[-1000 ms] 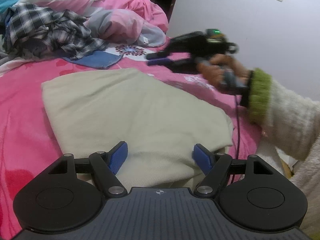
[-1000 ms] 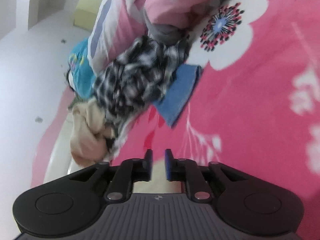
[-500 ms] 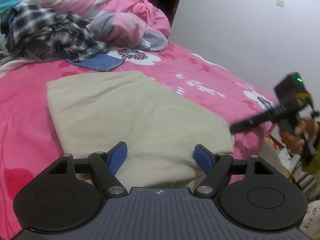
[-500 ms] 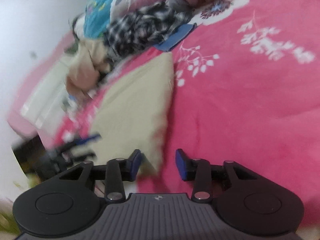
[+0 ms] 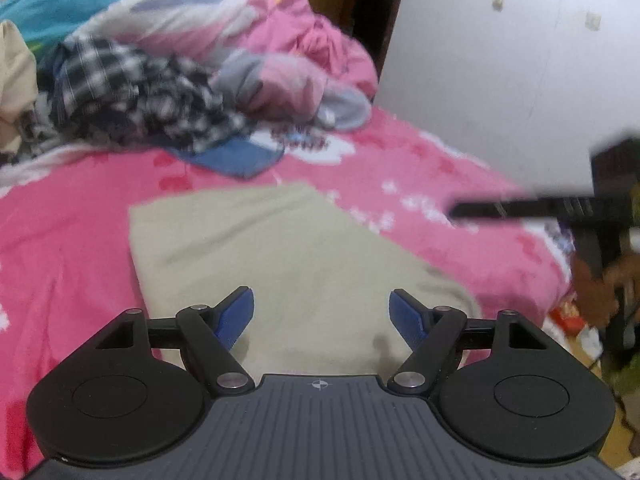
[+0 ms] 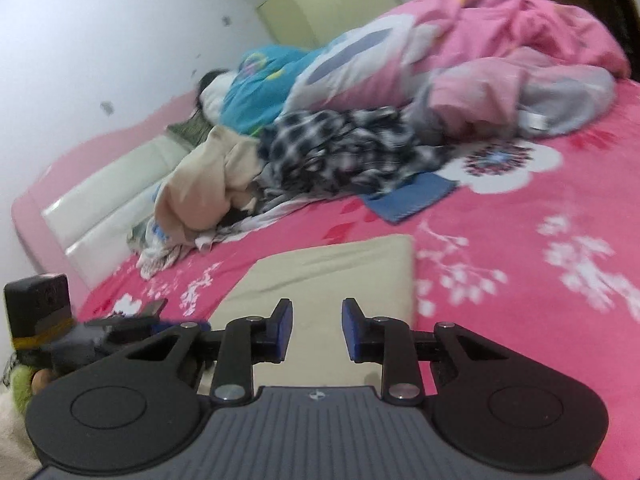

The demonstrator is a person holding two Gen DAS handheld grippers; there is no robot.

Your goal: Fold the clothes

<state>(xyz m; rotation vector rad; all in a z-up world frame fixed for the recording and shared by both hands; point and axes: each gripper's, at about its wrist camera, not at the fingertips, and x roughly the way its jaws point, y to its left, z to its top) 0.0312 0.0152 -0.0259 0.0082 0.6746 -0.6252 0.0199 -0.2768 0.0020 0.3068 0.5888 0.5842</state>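
From the left wrist, much is blurred: the right gripper point(image 5: 456, 211) shows only as a smeared dark bar at the right edge, its jaws impossible to read here, with the hand point(image 5: 600, 284) holding it cut off by the frame. The left gripper point(image 5: 321, 314) has its jaws spread wide, with nothing between the blue pads point(image 5: 236, 316); it hangs over the near end of the folded beige cloth point(image 5: 280, 264). That cloth lies flat on the pink bedspread point(image 5: 80, 240). Behind it sit a blue cloth point(image 5: 236, 158), a crumpled plaid shirt point(image 5: 132, 96) and a pink duvet point(image 5: 288, 64). A white wall point(image 5: 500, 80) stands to the right.

From the right wrist, the right gripper point(image 6: 316, 330) has its jaws partly apart; they have just been closing, with nothing between them, and the beige cloth point(image 6: 332, 272) lies beyond and below them. The left gripper point(image 6: 152, 312) is at the lower left, mostly hidden behind the right one's body. Farther back lie the plaid shirt point(image 6: 344, 152), the blue cloth point(image 6: 412, 196), a tan garment point(image 6: 204, 188) and the duvet point(image 6: 500, 60). A padded white headboard point(image 6: 108, 200) runs along the wall point(image 6: 100, 40).
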